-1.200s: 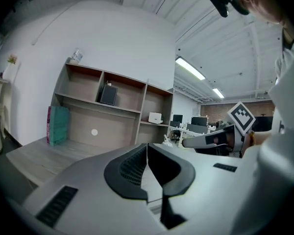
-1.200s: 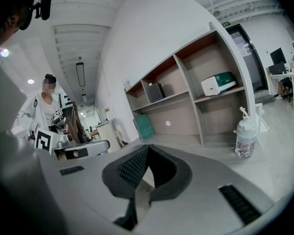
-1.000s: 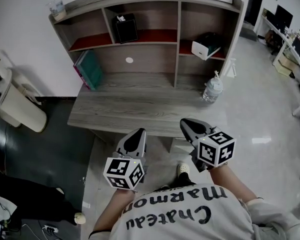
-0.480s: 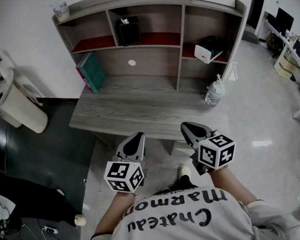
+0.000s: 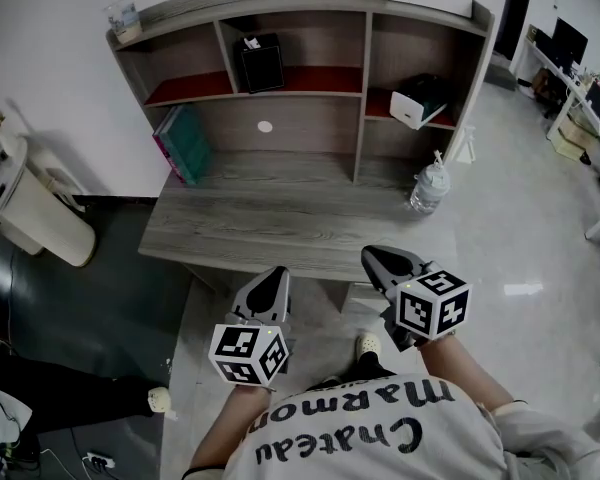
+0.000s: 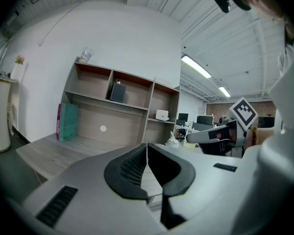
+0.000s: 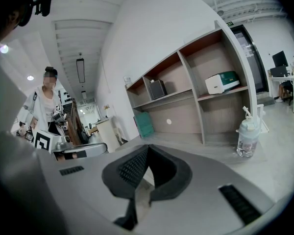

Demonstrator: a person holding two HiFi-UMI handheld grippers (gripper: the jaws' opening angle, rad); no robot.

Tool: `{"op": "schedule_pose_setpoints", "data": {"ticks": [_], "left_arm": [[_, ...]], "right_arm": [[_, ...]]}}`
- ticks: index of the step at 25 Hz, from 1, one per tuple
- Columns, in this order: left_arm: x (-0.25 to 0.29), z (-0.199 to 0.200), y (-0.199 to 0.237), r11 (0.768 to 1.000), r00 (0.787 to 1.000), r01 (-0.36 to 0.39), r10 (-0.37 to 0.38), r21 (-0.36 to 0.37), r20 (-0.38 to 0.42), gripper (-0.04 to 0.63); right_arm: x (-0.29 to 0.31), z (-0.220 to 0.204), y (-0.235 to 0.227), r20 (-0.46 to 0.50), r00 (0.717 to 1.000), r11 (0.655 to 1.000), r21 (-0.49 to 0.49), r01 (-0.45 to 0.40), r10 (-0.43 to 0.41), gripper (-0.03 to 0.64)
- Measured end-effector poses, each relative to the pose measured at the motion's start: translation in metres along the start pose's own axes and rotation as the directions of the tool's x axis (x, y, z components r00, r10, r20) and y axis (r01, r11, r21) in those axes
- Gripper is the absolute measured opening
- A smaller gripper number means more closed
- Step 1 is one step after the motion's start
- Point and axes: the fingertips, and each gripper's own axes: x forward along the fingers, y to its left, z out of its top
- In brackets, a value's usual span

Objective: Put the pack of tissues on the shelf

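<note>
The white and green pack of tissues (image 5: 418, 101) lies in the right compartment of the wooden shelf (image 5: 360, 78) above the desk; it also shows in the right gripper view (image 7: 220, 83). My left gripper (image 5: 271, 280) hovers in front of the desk's near edge, shut, with nothing between its jaws (image 6: 147, 146). To its right my right gripper (image 5: 375, 258) is at the same edge, also shut and empty (image 7: 148, 148). Both are far from the pack.
A black tissue box (image 5: 260, 61) stands in the middle top compartment. A teal folder (image 5: 183, 140) leans at the desk's left, and a water bottle (image 5: 426, 185) stands at its right. A white bin (image 5: 35, 208) sits left of the desk. A person (image 7: 41, 109) stands behind.
The head view has shifted slightly. Both grippers stay where they were. A shoe at the lower left has moved up the picture.
</note>
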Motion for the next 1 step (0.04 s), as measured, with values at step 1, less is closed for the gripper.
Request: {"op": "schedule_pose_setpoints", "data": {"ticks": [1], "left_arm": [[0.0000, 0.0000, 0.0001, 1.000, 1.000, 0.000, 0.000, 0.000, 0.000, 0.023]], "right_arm": [[0.0001, 0.0002, 0.0000, 0.000, 1.000, 1.000, 0.000, 0.000, 0.000, 0.011]]}}
